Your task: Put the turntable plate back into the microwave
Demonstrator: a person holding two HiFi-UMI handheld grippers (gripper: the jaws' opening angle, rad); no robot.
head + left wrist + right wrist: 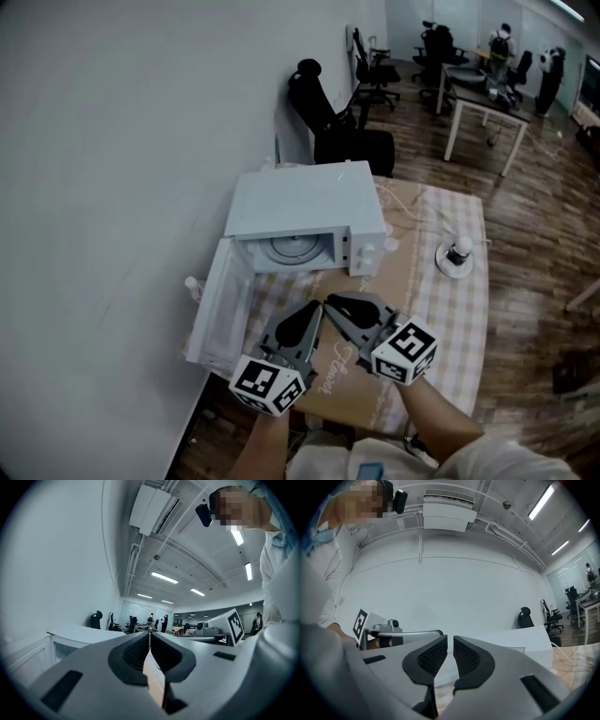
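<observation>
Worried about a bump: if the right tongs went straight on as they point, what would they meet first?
Probably the microwave, whose white body lies beyond the right tongs; how near it is, the pictures leave unclear.

Turntable plate (292, 248) inside open microwave (309, 202)

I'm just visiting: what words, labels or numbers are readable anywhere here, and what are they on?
No text here reads clearly.
Cursive writing on the brown sheet over the table: too blurred to read.
Marker cubes: black-and-white square patterns only, no letters or numbers.
Microwave: no label or brand can be made out.
</observation>
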